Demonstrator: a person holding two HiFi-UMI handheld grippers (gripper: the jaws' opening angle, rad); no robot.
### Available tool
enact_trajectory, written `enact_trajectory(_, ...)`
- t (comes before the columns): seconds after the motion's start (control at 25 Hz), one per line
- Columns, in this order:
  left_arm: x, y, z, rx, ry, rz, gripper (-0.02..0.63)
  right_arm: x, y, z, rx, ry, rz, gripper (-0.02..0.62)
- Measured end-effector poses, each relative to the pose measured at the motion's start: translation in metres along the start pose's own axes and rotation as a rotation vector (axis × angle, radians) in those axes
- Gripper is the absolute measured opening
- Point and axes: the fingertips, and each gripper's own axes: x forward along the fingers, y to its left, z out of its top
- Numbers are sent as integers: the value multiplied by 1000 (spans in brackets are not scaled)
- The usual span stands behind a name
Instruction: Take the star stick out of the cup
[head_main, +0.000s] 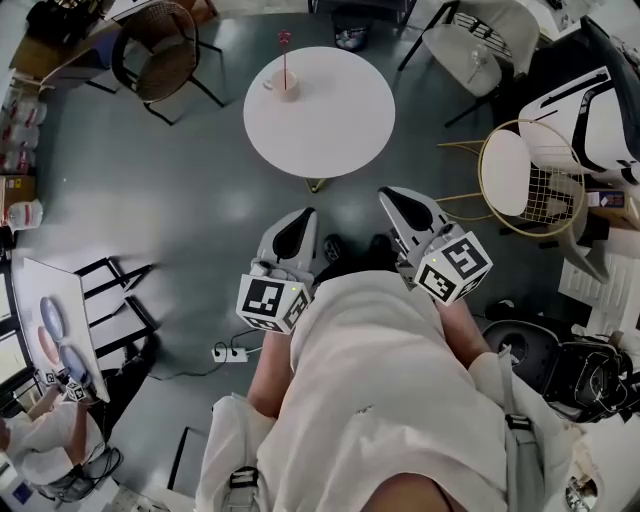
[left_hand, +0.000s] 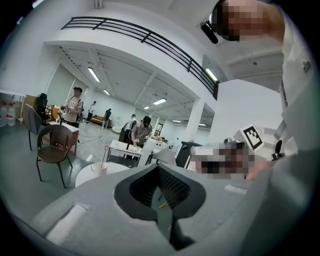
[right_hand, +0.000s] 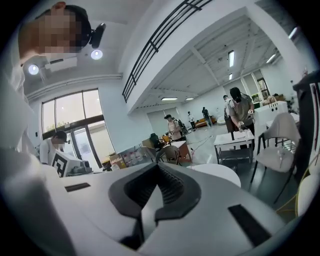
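A round white table (head_main: 330, 125) stands ahead of me on the grey floor. Near its far left edge is a pale cup (head_main: 288, 86) with a thin pink star stick (head_main: 285, 55) standing upright in it. The left gripper view shows the same cup (left_hand: 99, 168) and stick (left_hand: 104, 155) small and far off. My left gripper (head_main: 300, 220) and right gripper (head_main: 396, 198) are held close to my body, well short of the table. In their own views, the left gripper (left_hand: 160, 187) and the right gripper (right_hand: 156, 182) are both shut with nothing between the jaws.
A brown wicker chair (head_main: 160, 55) stands left of the table, a white chair (head_main: 480, 40) at the back right, and a gold wire chair (head_main: 525, 180) to my right. A power strip (head_main: 228, 352) lies on the floor by my left. Several people stand at far tables.
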Motion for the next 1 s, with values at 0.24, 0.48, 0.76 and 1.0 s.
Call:
enact_trajectory(0.24, -4, 2, -3, -3, 1, 2, 9, -1, -4, -4, -3, 16, -41, 8)
enact_trajectory(0.48, -3, 5, -6, 20, 19, 0, 9, -4, -6, -7, -1, 25, -68, 8)
enact_trajectory(0.76, 0, -1, -8, 20, 30, 2, 9, -10, -12, -8, 12, 30, -79, 8)
enact_trajectory(1.0, 12, -1, -10, 22, 31, 18, 9, -7, -25, -9, -3, 46, -70, 8)
